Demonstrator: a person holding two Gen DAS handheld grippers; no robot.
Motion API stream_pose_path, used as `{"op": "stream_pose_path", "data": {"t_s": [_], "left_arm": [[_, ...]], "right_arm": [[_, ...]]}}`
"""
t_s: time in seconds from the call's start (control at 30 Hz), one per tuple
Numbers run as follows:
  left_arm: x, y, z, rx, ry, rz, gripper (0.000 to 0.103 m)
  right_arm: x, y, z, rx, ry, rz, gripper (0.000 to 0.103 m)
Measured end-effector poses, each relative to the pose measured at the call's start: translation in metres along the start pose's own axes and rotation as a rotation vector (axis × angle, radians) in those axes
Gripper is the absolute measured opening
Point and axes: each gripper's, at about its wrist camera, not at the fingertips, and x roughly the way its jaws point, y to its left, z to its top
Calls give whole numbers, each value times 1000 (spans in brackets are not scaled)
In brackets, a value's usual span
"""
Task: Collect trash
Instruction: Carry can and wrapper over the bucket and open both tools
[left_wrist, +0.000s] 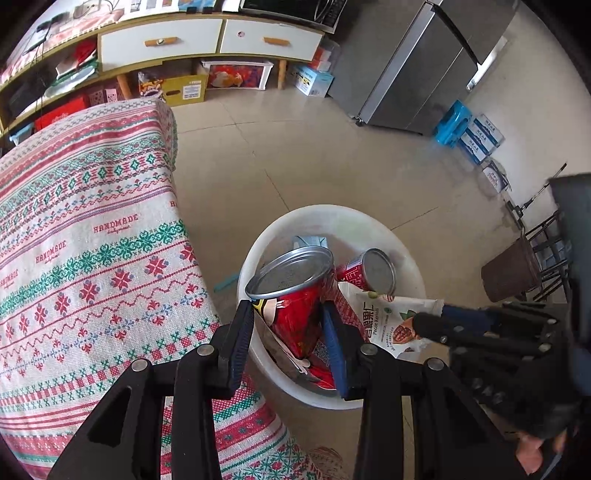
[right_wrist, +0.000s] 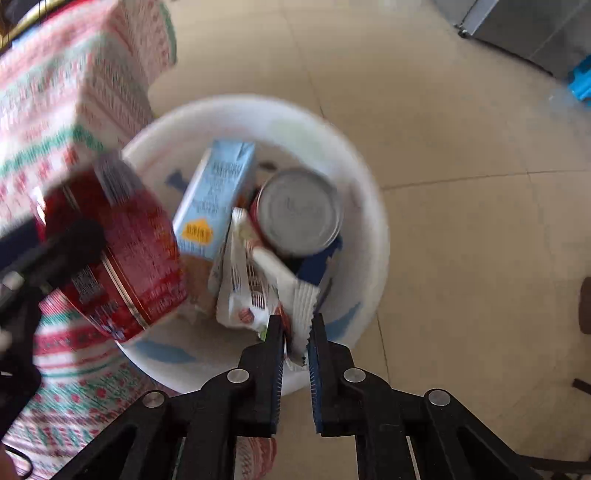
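A white bin (left_wrist: 406, 258) stands on the floor beside the table; it also shows in the right wrist view (right_wrist: 373, 229). My left gripper (left_wrist: 288, 314) is shut on a red chip can (left_wrist: 295, 295) and holds it over the bin; the can also shows at the left of the right wrist view (right_wrist: 122, 258). My right gripper (right_wrist: 297, 328) holds a white snack bag (right_wrist: 291, 288) by its crimped edge above the bin; the bag also shows in the left wrist view (left_wrist: 388, 317). Inside the bin lie a small red can (right_wrist: 299, 210) and a light blue carton (right_wrist: 218, 195).
The table with a red, green and white patterned cloth (left_wrist: 92, 258) is left of the bin. A steel fridge (left_wrist: 424, 66), a blue stool (left_wrist: 452, 122), stacked boxes (left_wrist: 484, 140) and a brown pot (left_wrist: 509, 277) stand on the tiled floor. Cabinets (left_wrist: 207, 37) line the back wall.
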Motion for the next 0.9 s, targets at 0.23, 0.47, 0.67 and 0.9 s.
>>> {"op": "stream_pose_path", "data": {"t_s": [0.23, 0.47, 0.67, 0.9], "left_arm": [[-2, -3, 4, 30, -6, -37, 37], [8, -34, 4, 78, 0, -63, 37], [32, -58, -9, 157, 57, -30, 37], [42, -50, -10, 166, 79, -27, 39]], "right_arm": [[-24, -25, 3, 150, -84, 97, 47], [-34, -54, 9, 302, -130, 110, 47], [-33, -58, 13, 315, -123, 125, 48], [-33, -53, 14, 299, -131, 138, 47]]}}
